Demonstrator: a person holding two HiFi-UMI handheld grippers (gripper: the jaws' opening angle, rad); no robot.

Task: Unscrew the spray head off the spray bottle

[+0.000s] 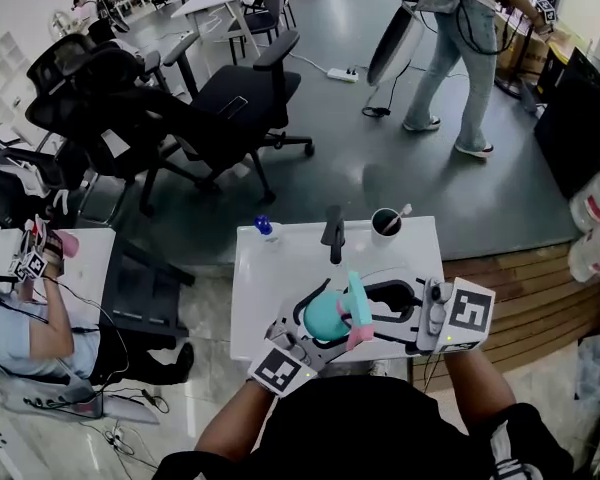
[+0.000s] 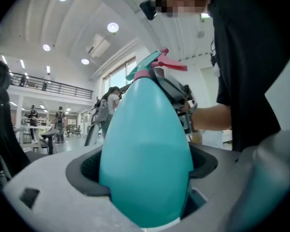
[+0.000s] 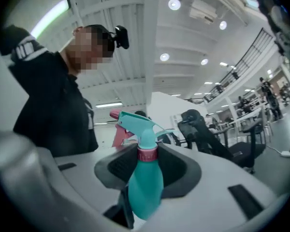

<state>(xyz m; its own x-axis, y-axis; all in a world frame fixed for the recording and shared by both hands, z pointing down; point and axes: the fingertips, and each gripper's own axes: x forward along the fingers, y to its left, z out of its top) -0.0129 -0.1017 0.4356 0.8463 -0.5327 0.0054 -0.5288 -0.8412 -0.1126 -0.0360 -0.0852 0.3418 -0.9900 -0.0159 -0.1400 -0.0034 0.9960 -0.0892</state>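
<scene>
I hold a teal spray bottle (image 1: 323, 315) off the table, between both grippers, lying roughly level with its spray head (image 1: 356, 303) toward the right. My left gripper (image 1: 315, 320) is shut on the bottle's body (image 2: 146, 149), with a jaw pressed against each side. My right gripper (image 1: 378, 306) comes from the right. In the right gripper view its dark pads (image 3: 120, 164) close on the pink collar (image 3: 147, 153) under the teal spray head (image 3: 135, 124). The pink trigger (image 3: 118, 132) points away behind it. The right gripper (image 2: 176, 93) shows behind the bottle top in the left gripper view.
A small white table (image 1: 270, 278) lies below the bottle with a black tool (image 1: 333, 233), a cup with a spoon (image 1: 386, 223) and a blue-capped item (image 1: 264, 227). Black office chairs (image 1: 220, 103) stand beyond. One person walks at the back (image 1: 460, 58), another sits at left (image 1: 30, 328).
</scene>
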